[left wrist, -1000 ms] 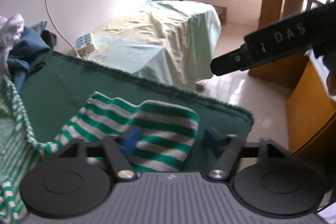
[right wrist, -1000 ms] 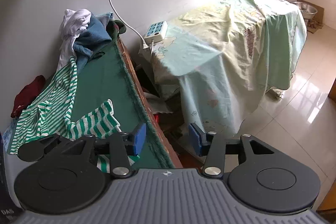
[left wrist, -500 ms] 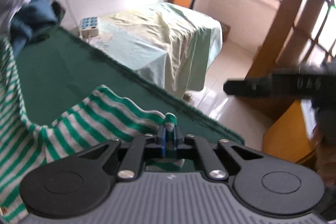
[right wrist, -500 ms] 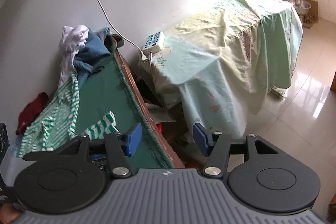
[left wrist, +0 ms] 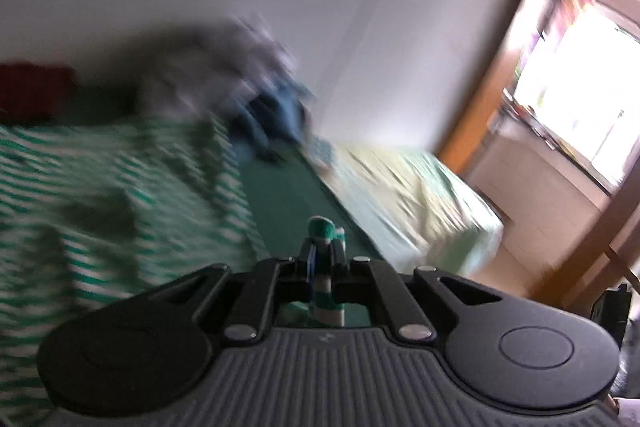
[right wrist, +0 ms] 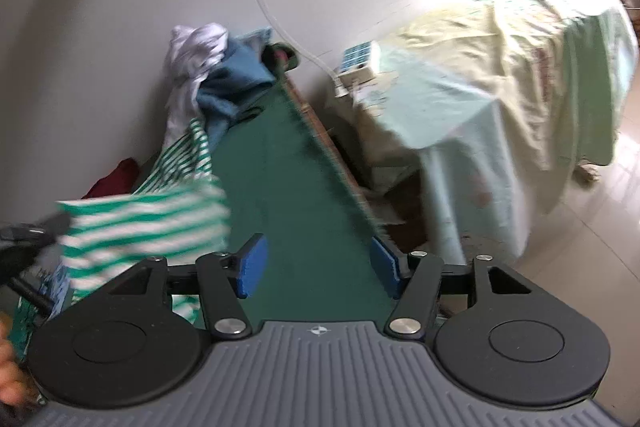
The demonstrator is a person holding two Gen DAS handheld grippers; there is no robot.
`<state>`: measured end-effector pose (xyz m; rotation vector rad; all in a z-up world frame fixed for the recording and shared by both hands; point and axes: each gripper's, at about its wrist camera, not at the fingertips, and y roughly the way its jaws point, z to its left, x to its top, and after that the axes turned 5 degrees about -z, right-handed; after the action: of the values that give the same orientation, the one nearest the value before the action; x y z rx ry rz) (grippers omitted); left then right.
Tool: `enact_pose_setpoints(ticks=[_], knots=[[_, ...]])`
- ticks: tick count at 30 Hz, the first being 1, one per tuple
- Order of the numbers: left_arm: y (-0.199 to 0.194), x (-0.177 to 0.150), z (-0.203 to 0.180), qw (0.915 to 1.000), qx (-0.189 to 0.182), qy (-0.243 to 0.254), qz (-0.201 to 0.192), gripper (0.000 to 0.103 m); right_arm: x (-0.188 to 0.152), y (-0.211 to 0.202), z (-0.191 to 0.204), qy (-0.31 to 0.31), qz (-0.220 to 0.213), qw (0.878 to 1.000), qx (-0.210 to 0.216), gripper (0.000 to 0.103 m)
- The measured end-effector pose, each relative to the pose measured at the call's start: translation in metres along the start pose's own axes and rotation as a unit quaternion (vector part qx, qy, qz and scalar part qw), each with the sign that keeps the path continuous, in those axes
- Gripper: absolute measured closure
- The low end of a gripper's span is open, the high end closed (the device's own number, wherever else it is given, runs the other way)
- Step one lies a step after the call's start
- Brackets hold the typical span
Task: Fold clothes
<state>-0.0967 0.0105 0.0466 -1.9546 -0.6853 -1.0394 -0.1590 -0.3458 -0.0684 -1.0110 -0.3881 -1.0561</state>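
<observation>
A green-and-white striped garment [left wrist: 100, 187] lies on the dark green table cover [left wrist: 288, 203], blurred by motion. My left gripper [left wrist: 324, 251] is shut on a bunched edge of it, and a striped fold pokes out above and below the pads. In the right wrist view that edge of the striped garment [right wrist: 148, 223] hangs lifted at the left, above the green table cover [right wrist: 304, 211]. My right gripper [right wrist: 316, 267] hovers over the cover. Its jaws are opening, and nothing is between them.
A heap of white and blue clothes [right wrist: 216, 75] sits at the table's far end by the wall, with a dark red garment [right wrist: 116, 179] to its left. Beyond the table edge [right wrist: 332, 163] stand a power strip [right wrist: 358, 61] and sheet-draped furniture [right wrist: 520, 67].
The left gripper closed on the striped garment's edge, then swung up and leftward, rolling as it went and lifting the cloth. The right gripper's jaws widened and it shifted slightly.
</observation>
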Motion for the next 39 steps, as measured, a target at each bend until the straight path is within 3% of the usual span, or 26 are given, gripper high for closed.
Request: enact_pose_setpoints(ticks=[5, 8, 10, 12, 14, 16, 17, 18, 20, 23, 27, 29, 32, 35, 37, 38, 39], knots=[[-0.077, -0.014, 0.046, 0.9961, 0.075, -0.03, -0.036, 0.101, -0.002, 0.032, 0.037, -0.021, 0.038, 0.998, 0.05, 0.042], [-0.098, -0.048, 0.07, 0.9896, 0.138, -0.039, -0.013, 0.101, -0.007, 0.05, 0.068, -0.049, 0.061, 0.994, 0.082, 0.042], [-0.091, -0.074, 0.091, 0.9852, 0.161, -0.048, 0.034, 0.102, -0.012, 0.06, 0.086, -0.065, 0.075, 0.99, 0.102, 0.041], [-0.079, -0.094, 0.108, 0.9825, 0.15, -0.077, 0.079, 0.102, -0.017, 0.07, 0.106, -0.081, 0.089, 0.986, 0.119, 0.04], [-0.077, -0.095, 0.114, 0.9841, 0.131, -0.091, 0.078, 0.1, -0.022, 0.079, 0.123, -0.094, 0.104, 0.982, 0.129, 0.04], [-0.078, -0.091, 0.12, 0.9856, 0.119, -0.098, 0.069, 0.082, -0.025, 0.083, 0.136, -0.103, 0.11, 0.979, 0.136, 0.04], [-0.078, -0.087, 0.123, 0.9863, 0.116, -0.1, 0.062, 0.051, -0.026, 0.084, 0.141, -0.106, 0.111, 0.978, 0.141, 0.04], [-0.077, -0.085, 0.128, 0.9861, 0.112, -0.108, 0.059, 0.032, -0.028, 0.084, 0.147, -0.111, 0.111, 0.977, 0.144, 0.039], [-0.073, -0.08, 0.136, 0.9855, 0.104, -0.124, 0.052, 0.026, -0.033, 0.084, 0.158, -0.122, 0.113, 0.975, 0.15, 0.039], [-0.06, -0.078, 0.144, 0.9861, 0.082, -0.12, 0.081, 0.024, -0.041, 0.085, 0.174, -0.138, 0.117, 0.971, 0.156, 0.039], [-0.043, -0.085, 0.148, 0.9846, 0.072, -0.094, 0.128, 0.037, -0.054, 0.092, 0.213, -0.179, 0.118, 0.958, 0.191, 0.039], [-0.038, -0.086, 0.148, 0.9845, 0.066, -0.077, 0.143, 0.041, -0.064, 0.1, 0.245, -0.249, 0.111, 0.94, 0.204, 0.039], [-0.037, -0.087, 0.151, 0.9845, 0.055, -0.062, 0.154, 0.041, -0.083, 0.121, 0.277, -0.342, 0.124, 0.904, 0.225, 0.039], [-0.036, -0.089, 0.154, 0.9847, 0.051, -0.051, 0.158, 0.044, -0.101, 0.143, 0.308, -0.43, 0.136, 0.858, 0.244, 0.041], [-0.039, -0.09, 0.152, 0.9863, 0.049, -0.035, 0.153, 0.057, -0.111, 0.158, 0.314, -0.455, 0.163, 0.842, 0.239, 0.056], [-0.041, -0.09, 0.151, 0.9876, 0.047, -0.021, 0.148, 0.075, -0.112, 0.164, 0.314, -0.454, 0.173, 0.844, 0.229, 0.064], [-0.043, -0.088, 0.148, 0.9886, 0.043, -0.01, 0.144, 0.094, -0.113, 0.169, 0.313, -0.452, 0.183, 0.846, 0.218, 0.084]])
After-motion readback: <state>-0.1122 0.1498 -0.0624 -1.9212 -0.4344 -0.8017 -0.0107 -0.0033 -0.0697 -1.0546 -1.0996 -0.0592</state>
